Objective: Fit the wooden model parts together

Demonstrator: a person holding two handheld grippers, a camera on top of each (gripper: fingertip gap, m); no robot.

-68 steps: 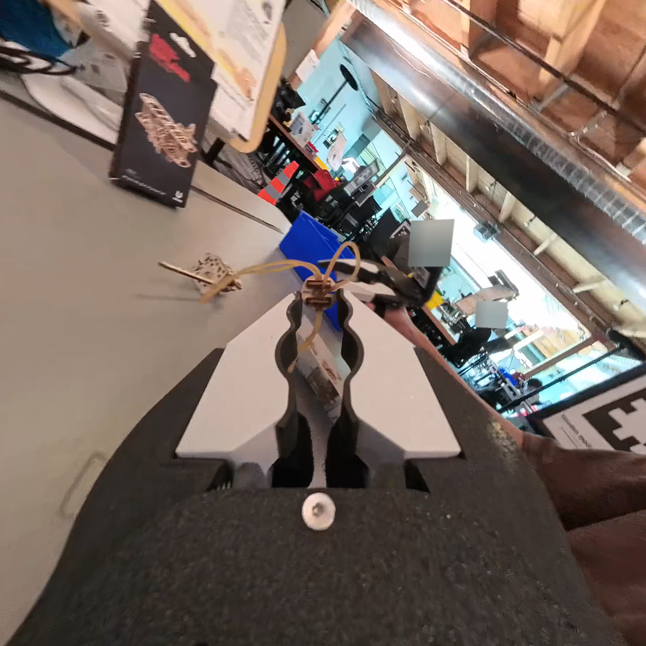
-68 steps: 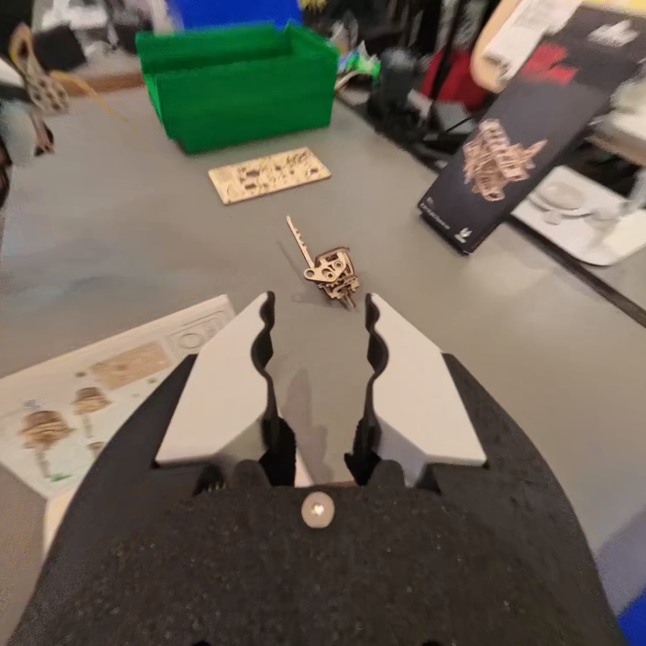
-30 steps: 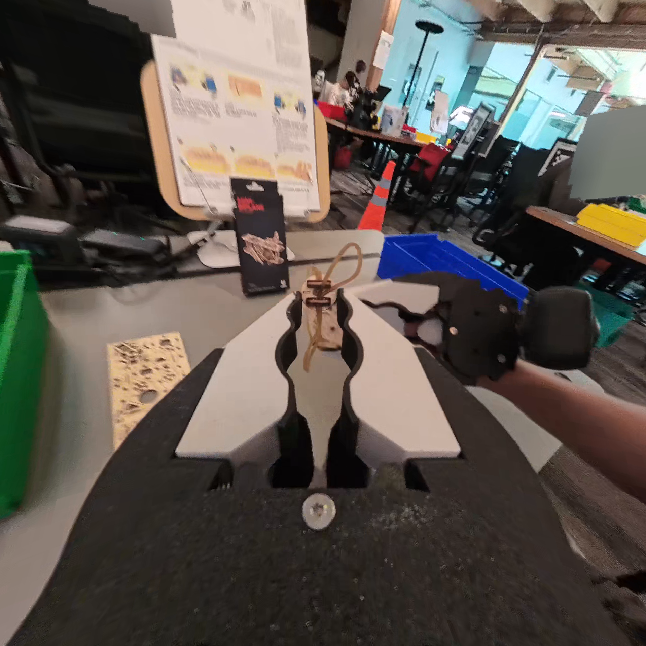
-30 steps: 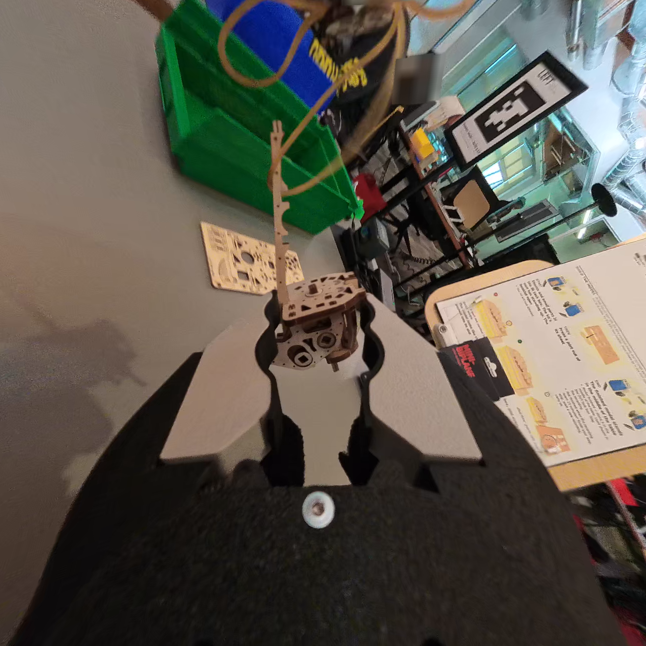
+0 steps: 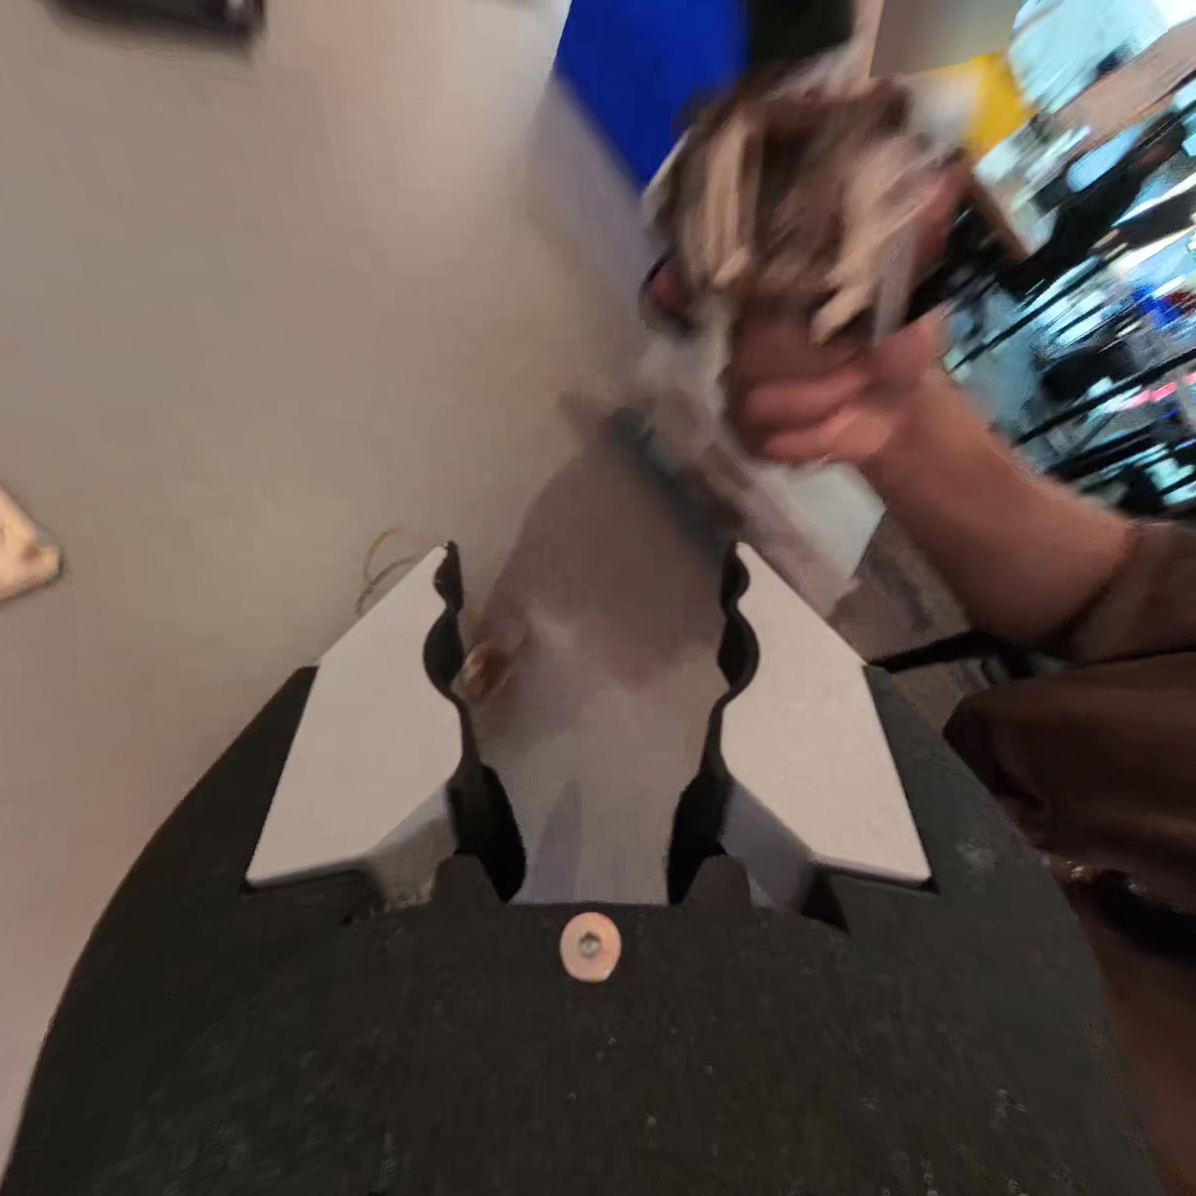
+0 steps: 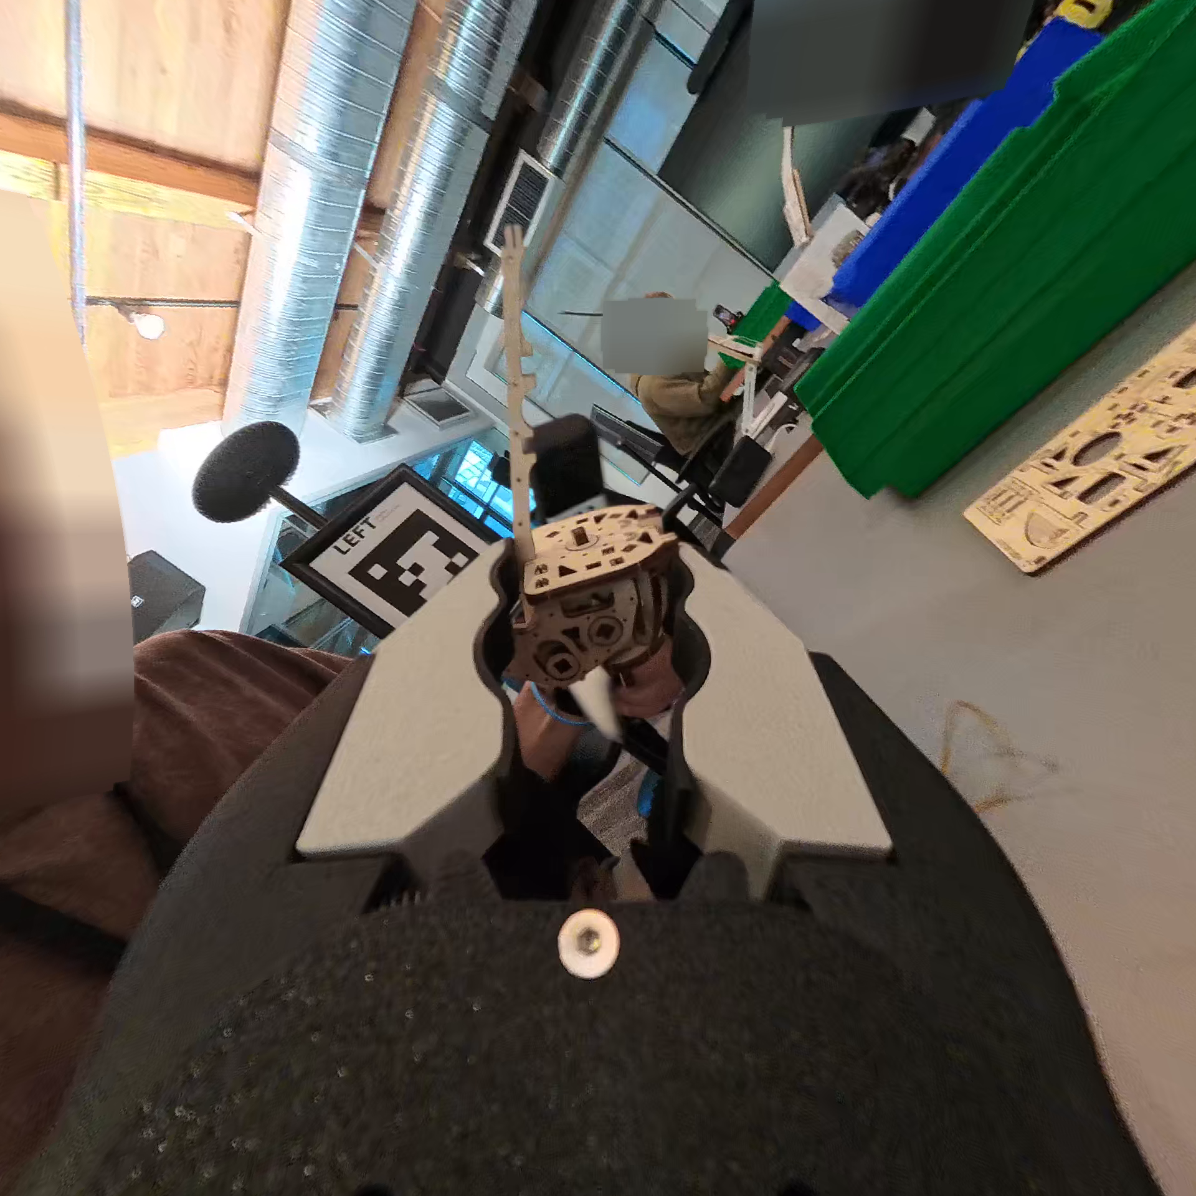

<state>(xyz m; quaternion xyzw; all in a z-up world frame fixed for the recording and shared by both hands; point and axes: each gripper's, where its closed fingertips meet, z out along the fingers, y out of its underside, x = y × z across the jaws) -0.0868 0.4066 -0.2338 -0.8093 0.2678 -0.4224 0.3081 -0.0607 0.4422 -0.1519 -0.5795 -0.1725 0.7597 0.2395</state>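
Change: left gripper (image 5: 592,569) no longer pinches the small wooden part with the rubber band; its jaws have spread wide and hold nothing. Right gripper (image 6: 590,569) stays clamped on the wooden model, view swung up toward the ceiling.
Desk (image 5: 226,336): grey, fills left half of left wrist view; lower right of right wrist view.
Green bin (image 6: 1009,278): upper right of right wrist view, on the desk.
Blue bin (image 5: 637,77): top centre of left wrist view, blurred.
Parts sheet (image 6: 1094,466): flat on the desk, right edge of right wrist view, just below the green bin.
Person's hand (image 5: 835,401): right of centre in left wrist view, motion-blurred, gripping something pale and brown above it; cannot tell what.
Wooden model (image 6: 592,608): held between right jaws at frame centre, round perforated body, thin notched stick (image 6: 518,388) pointing up from it.
Rubber band (image 6: 977,757): loose on the desk, right of the right gripper.
Small wooden part (image 5: 485,653): blurred, just inside the left finger of the left gripper, lower centre; whether it touches, cannot tell.
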